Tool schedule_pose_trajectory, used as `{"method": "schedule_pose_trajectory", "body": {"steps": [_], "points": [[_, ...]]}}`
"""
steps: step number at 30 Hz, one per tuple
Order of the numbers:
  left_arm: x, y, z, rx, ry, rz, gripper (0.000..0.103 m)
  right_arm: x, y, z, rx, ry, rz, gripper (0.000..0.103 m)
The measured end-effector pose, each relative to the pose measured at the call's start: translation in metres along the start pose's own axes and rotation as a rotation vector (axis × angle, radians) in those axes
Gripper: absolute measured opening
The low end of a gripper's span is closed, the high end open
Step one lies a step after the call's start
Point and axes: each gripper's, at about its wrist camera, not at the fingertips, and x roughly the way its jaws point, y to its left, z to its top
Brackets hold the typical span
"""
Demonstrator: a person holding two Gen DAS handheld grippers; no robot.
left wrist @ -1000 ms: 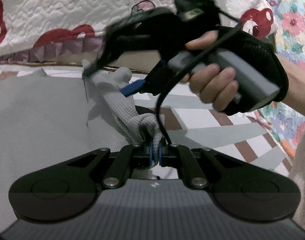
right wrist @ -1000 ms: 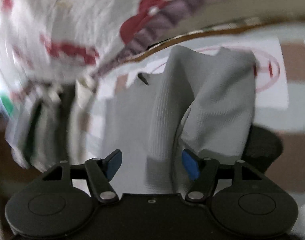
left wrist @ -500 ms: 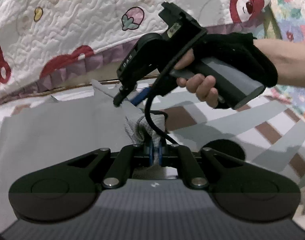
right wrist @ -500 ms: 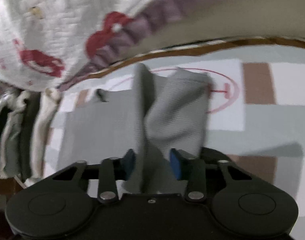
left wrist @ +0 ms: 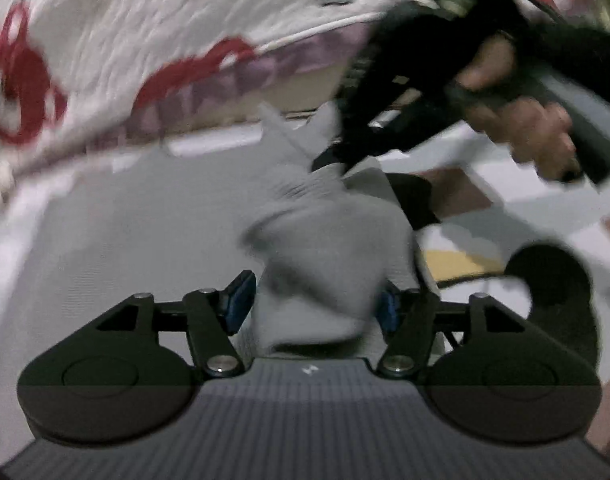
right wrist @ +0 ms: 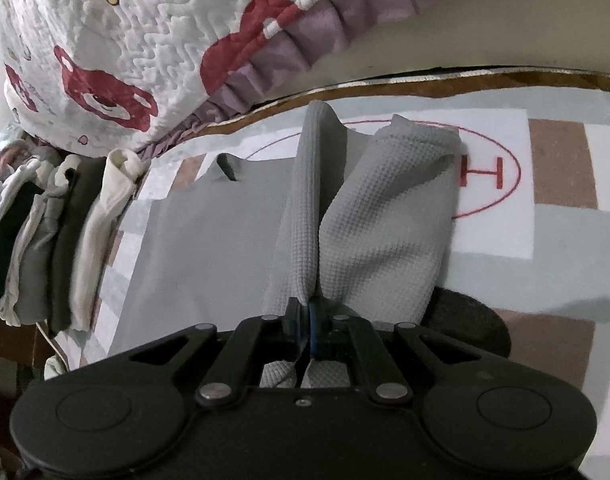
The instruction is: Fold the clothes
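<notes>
Grey waffle-knit garment [right wrist: 389,216] spread on a checked mat [right wrist: 561,240] of pale green, white and brown squares, beside a bed draped in a white quilted bedspread [right wrist: 153,40] printed with red bears and edged with a purple frill. Right wrist view, sharp: the right gripper [right wrist: 304,322] has its blue-padded fingers [right wrist: 292,320] drawn together on a raised ridge of the garment, the cloth rising in two folds beyond the pinch while the rest lies flat to the left. A red oval outline enclosing a red letter "H" [right wrist: 485,172] is printed on a white square of the mat, partly covered by the garment's far edge. Only this view shows a row of folded clothes [right wrist: 61,236], in white, cream, grey and dark tones, standing on edge at the left margin. Left wrist view, heavily motion-blurred: the left gripper [left wrist: 311,304] holds its fingers [left wrist: 237,300] spread apart, with a bunched mass of the grey garment lying between them; whether the cloth touches either pad is uncertain in the blur. This view alone shows the person's right hand [left wrist: 529,132] wrapped around the grey handle of the right gripper, upper right, its black body angled down toward the garment's raised peak. No containers appear in either view.
</notes>
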Motion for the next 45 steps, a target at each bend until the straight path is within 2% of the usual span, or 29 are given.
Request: {"method": "schedule_pose_trajectory", "body": {"steps": [1, 2, 3, 4, 5, 7, 8, 11, 13, 14, 16, 19, 21, 22, 23, 26, 29, 32, 35, 39, 40, 42, 44, 45], "points": [[0.001, 0.010, 0.001, -0.065, 0.005, -0.039, 0.044, 0.001, 0.000, 0.000, 0.004, 0.005, 0.001, 0.011], [0.002, 0.018, 0.001, -0.107, 0.006, -0.072, 0.030, 0.002, -0.001, 0.000, 0.008, 0.008, -0.004, 0.012], [0.002, 0.023, 0.002, -0.113, 0.002, -0.089, 0.024, 0.003, -0.002, 0.000, 0.012, 0.011, -0.009, 0.013], [0.001, 0.024, 0.004, -0.085, -0.007, -0.090, 0.021, 0.003, -0.003, 0.001, 0.017, 0.014, -0.014, 0.026], [-0.002, 0.022, 0.005, -0.035, -0.022, -0.086, 0.017, 0.004, -0.004, 0.001, 0.027, 0.013, -0.006, 0.035], [-0.008, 0.017, 0.007, 0.030, -0.045, -0.081, 0.015, 0.005, -0.008, 0.001, 0.049, 0.011, 0.009, 0.037], [-0.009, 0.017, 0.009, 0.018, -0.044, -0.092, 0.014, 0.005, -0.010, 0.001, 0.059, 0.011, 0.016, 0.039], [-0.014, 0.017, 0.013, -0.070, -0.058, -0.160, 0.013, 0.005, -0.012, 0.004, 0.096, 0.002, 0.040, 0.052], [-0.017, 0.018, 0.017, -0.152, -0.067, -0.236, 0.013, 0.005, -0.009, 0.010, 0.087, -0.020, 0.023, 0.055], [-0.018, 0.017, 0.019, -0.161, -0.070, -0.241, 0.012, 0.007, -0.008, 0.015, 0.075, -0.027, -0.001, 0.055], [-0.020, 0.006, 0.019, -0.104, -0.083, -0.213, 0.012, 0.011, -0.007, 0.024, 0.052, -0.047, -0.030, 0.055], [-0.017, -0.003, 0.017, -0.068, -0.088, -0.200, 0.012, 0.016, -0.004, 0.028, 0.029, -0.063, -0.037, 0.054], [-0.014, -0.002, 0.015, -0.087, -0.086, -0.197, 0.011, 0.017, 0.000, 0.027, -0.028, -0.081, -0.067, 0.022], [-0.013, -0.001, 0.014, -0.091, -0.088, -0.191, 0.011, 0.017, -0.001, 0.026, -0.043, -0.082, -0.072, 0.012], [-0.013, 0.000, 0.015, -0.090, -0.091, -0.182, 0.011, 0.015, -0.003, 0.025, -0.033, -0.101, -0.059, 0.011], [-0.021, 0.000, 0.019, -0.082, -0.095, -0.151, 0.011, 0.005, -0.006, 0.024, 0.020, -0.151, -0.011, 0.010], [-0.042, -0.003, 0.026, -0.051, -0.131, -0.123, 0.011, -0.012, 0.011, 0.026, -0.015, -0.218, 0.076, 0.010], [-0.069, 0.009, 0.028, -0.079, -0.129, -0.094, 0.011, -0.025, 0.040, 0.029, -0.061, -0.241, 0.147, 0.010], [-0.095, 0.035, 0.022, -0.135, -0.107, -0.048, 0.010, -0.024, 0.083, 0.030, -0.157, -0.236, 0.170, 0.009], [-0.123, 0.079, -0.003, -0.160, -0.105, 0.034, 0.010, 0.010, 0.148, 0.029, -0.235, -0.200, 0.225, 0.009], [-0.123, 0.091, -0.016, -0.181, -0.107, 0.057, 0.010, 0.023, 0.165, 0.025, -0.264, -0.187, 0.240, 0.009], [-0.117, 0.120, -0.043, -0.305, -0.085, 0.088, 0.012, 0.055, 0.189, 0.016, -0.280, -0.152, 0.213, 0.009], [-0.103, 0.153, -0.066, -0.498, 0.007, 0.093, 0.011, 0.086, 0.209, 0.006, -0.296, -0.125, 0.154, 0.017], [-0.101, 0.164, -0.071, -0.548, 0.034, 0.081, 0.013, 0.095, 0.213, 0.002, -0.292, -0.127, 0.115, 0.020]]}}
